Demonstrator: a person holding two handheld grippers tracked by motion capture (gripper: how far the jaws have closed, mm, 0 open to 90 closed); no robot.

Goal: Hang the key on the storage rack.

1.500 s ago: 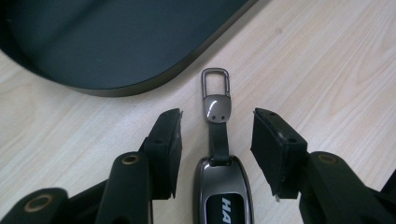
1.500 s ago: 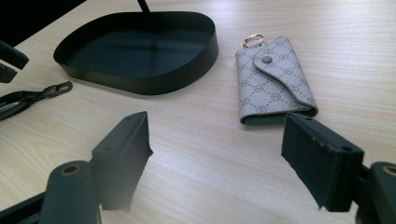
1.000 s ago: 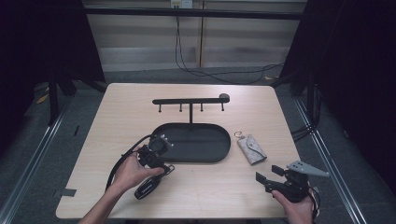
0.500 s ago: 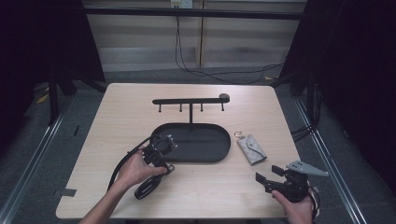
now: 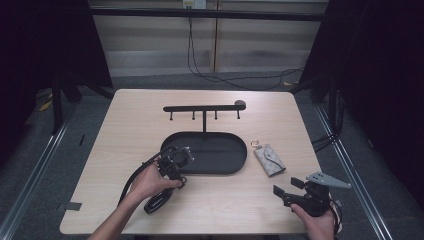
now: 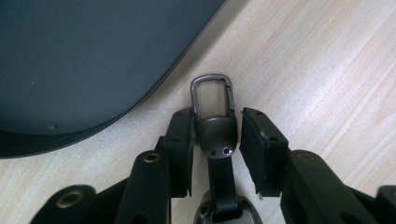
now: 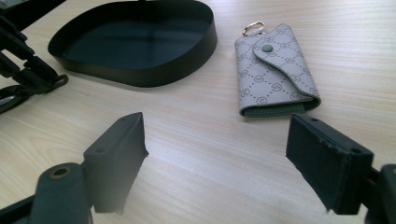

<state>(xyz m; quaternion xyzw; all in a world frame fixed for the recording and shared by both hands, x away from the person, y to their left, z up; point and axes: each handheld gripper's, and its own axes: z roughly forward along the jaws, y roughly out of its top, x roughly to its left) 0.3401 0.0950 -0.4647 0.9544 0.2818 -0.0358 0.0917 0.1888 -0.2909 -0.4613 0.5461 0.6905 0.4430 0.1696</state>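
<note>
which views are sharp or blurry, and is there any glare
High view: dim, dark surround, soft detail. Left gripper view: sharp on the grey metal key-fob clasp. Right gripper view: patterned grey key pouch crisp, near jaws blurred, a pale sheen on the light wooden table.

The tray (image 5: 210,167) and the hook rack (image 5: 204,108) behind it block the table's (image 5: 130,120) middle. The key pouch (image 5: 269,159) lies just right of the tray, toward the right edge. Bare wood runs along the left edge, the far corners and the front edge between the hands.

table (image 5: 125,130) | tray (image 5: 240,160) | key pouch (image 5: 270,160) | clip (image 6: 212,100) (light wood)
</note>
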